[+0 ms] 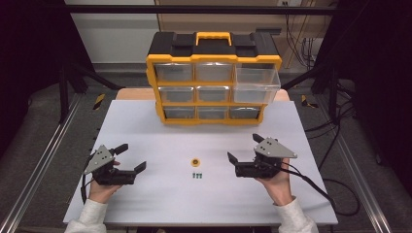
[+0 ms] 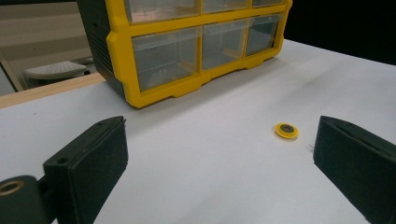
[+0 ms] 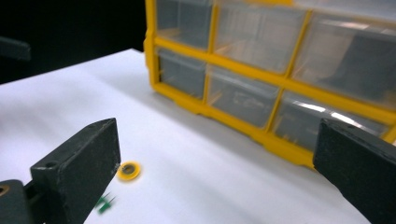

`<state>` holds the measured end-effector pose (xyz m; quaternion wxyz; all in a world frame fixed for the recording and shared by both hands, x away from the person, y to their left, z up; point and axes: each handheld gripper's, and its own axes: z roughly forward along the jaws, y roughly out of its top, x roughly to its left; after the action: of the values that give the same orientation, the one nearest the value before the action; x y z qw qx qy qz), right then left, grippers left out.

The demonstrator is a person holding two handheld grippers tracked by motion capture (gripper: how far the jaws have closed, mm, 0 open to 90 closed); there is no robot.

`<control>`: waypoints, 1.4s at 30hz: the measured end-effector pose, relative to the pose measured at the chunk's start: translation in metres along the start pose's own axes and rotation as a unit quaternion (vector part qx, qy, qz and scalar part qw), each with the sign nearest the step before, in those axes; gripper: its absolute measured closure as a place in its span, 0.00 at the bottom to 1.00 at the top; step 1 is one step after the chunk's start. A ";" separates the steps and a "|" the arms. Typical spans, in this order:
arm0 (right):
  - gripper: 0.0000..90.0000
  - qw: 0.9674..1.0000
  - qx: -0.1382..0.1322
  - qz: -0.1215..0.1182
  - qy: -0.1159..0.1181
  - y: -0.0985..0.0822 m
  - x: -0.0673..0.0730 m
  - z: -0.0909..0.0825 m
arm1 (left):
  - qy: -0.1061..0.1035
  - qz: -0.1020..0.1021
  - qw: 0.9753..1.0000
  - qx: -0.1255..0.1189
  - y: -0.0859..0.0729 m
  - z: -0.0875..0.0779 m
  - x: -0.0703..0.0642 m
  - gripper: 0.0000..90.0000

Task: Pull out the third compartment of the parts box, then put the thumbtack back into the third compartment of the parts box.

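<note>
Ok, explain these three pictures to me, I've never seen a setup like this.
A person sits at a white table with a hand-held two-jaw tool in each hand: the left gripper and the right gripper. Both are open and hold nothing. The high view looks down from above; the other two come from cameras riding on each gripper, so black jaws frame them. Between the grippers lie a small yellow ring and tiny green pieces. Behind stands a yellow drawer cabinet, its top right drawer pulled out.
</note>
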<state>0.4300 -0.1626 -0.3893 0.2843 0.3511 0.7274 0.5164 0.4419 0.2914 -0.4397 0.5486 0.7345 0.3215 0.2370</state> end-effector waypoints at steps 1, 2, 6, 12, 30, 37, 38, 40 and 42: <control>0.02 1.000 0.000 0.000 0.000 0.000 0.000 0.000 | 0.000 0.001 1.000 0.001 0.000 0.000 0.000 0.03; 0.02 1.000 0.007 0.003 0.009 -0.001 0.002 0.001 | 0.000 0.001 1.000 0.001 0.000 0.000 0.001 0.03; 0.02 0.999 0.027 0.016 0.029 -0.007 0.009 0.006 | 0.001 -0.002 1.000 -0.001 -0.001 -0.001 0.001 0.03; 0.02 0.998 0.040 0.015 0.038 -0.019 0.022 0.021 | 0.002 -0.002 1.000 -0.001 -0.001 -0.001 0.001 0.03; 0.04 0.994 0.097 0.014 0.055 -0.040 0.049 0.058 | 0.003 -0.003 1.000 0.001 -0.002 -0.001 0.001 0.03; 0.07 0.990 0.122 0.026 0.066 -0.047 0.057 0.075 | 0.003 -0.002 1.000 -0.001 -0.001 -0.001 0.000 0.03; 0.07 0.990 0.122 0.026 0.066 -0.047 0.057 0.075 | 0.004 -0.002 1.000 -0.001 -0.001 -0.001 0.000 0.03; 0.08 0.989 0.131 0.029 0.067 -0.048 0.057 0.078 | 0.004 -0.001 1.000 -0.001 0.000 -0.001 0.000 0.03; 0.09 0.988 0.137 0.029 0.067 -0.049 0.059 0.082 | 0.003 -0.001 1.000 -0.001 0.000 -0.001 -0.001 0.03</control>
<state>0.4480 -0.0806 -0.4642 0.1689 0.3723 0.7982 0.4424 0.4403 0.2920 -0.4397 0.5481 0.7332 0.3237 0.2391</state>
